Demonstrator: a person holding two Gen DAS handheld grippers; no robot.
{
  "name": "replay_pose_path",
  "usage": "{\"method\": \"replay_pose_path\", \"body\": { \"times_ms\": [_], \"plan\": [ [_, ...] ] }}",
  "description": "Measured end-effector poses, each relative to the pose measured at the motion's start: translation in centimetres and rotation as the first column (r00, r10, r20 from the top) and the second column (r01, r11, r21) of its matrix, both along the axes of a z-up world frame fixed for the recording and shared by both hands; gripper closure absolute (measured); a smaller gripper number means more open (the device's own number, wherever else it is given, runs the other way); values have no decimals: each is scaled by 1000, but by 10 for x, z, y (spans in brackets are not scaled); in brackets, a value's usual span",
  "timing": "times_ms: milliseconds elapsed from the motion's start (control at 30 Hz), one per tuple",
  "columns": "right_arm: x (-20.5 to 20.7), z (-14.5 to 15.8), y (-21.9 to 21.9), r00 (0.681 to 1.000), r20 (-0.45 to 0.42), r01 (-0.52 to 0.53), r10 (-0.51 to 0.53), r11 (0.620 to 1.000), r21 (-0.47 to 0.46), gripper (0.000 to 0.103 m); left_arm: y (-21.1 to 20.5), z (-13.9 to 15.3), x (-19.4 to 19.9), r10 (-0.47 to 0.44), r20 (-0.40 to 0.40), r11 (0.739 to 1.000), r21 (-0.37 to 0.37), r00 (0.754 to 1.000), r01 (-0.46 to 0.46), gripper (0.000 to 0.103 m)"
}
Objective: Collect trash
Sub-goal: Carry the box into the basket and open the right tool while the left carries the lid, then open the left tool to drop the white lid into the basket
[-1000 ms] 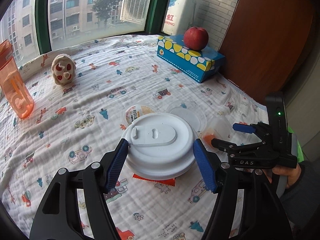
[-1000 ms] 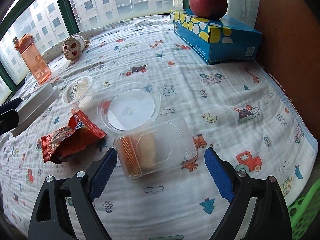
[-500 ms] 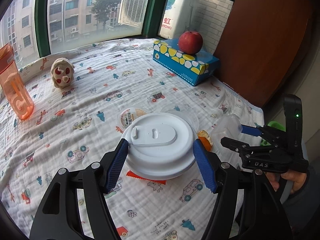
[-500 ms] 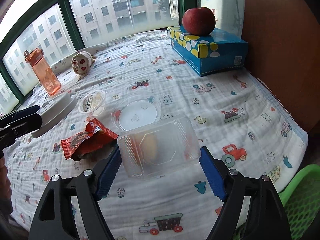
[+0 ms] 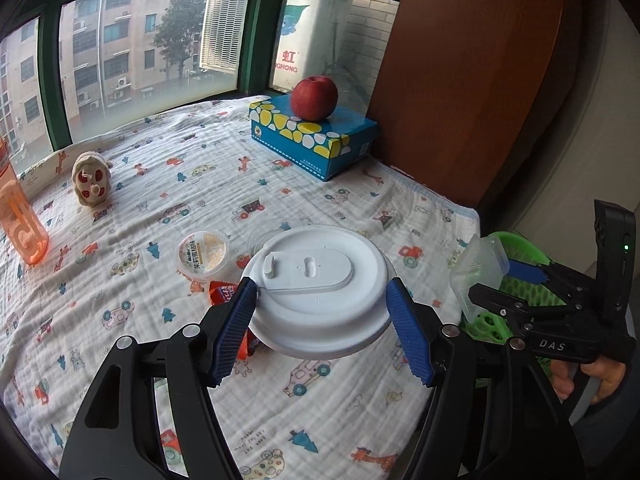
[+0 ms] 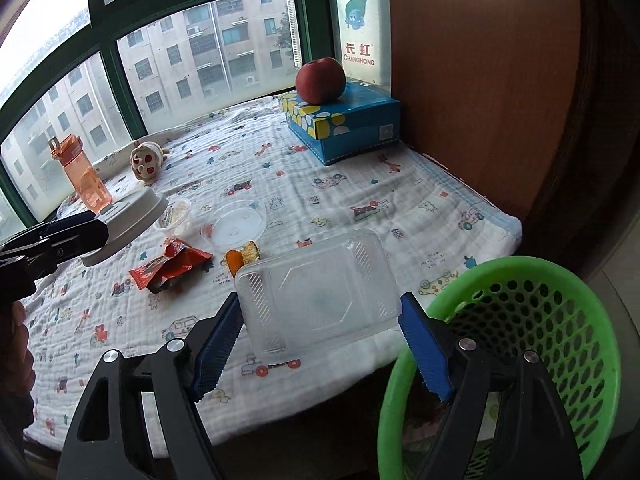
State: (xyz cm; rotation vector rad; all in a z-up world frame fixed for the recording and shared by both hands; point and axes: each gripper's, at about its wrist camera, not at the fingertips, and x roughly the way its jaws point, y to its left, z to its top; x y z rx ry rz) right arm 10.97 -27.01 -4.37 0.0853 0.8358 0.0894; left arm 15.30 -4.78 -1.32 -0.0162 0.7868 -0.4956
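Observation:
My left gripper [image 5: 320, 320] is shut on a white round lid [image 5: 316, 288] and holds it above the blanket. My right gripper [image 6: 320, 340] is shut on a clear plastic box [image 6: 316, 292], held near the bed's front edge beside a green basket [image 6: 520, 280]. The box [image 5: 480, 272] and basket [image 5: 516, 244] also show at the right in the left wrist view. On the blanket lie a red wrapper [image 6: 172, 266], an orange food scrap [image 6: 242, 258], a clear round lid [image 6: 238, 226] and a small pudding cup [image 5: 202, 256].
A blue tissue box [image 6: 344, 120] with a red apple [image 6: 320, 80] on it stands at the back right by a brown panel. An orange bottle [image 6: 82, 176] and a small plush toy [image 6: 146, 160] sit near the window.
Both grippers have pulled back and risen. The clear box has been lifted off the blanket toward the basket, uncovering the orange scrap. The white lid stays held.

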Motion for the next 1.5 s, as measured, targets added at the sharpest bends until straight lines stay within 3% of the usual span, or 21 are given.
{"method": "replay_pose_path", "body": {
  "times_ms": [833,1500],
  "plan": [
    [-88,-12,-125,963,-16,269,-270,962,-38,27,-140,16,-50,-236,24,972,-1,972,236,37],
    [-125,-11,-170,930,-2,368,-368,930,-17,22,-224,-4,-64,-367,1,930,35,930,367,37]
  ]
}}
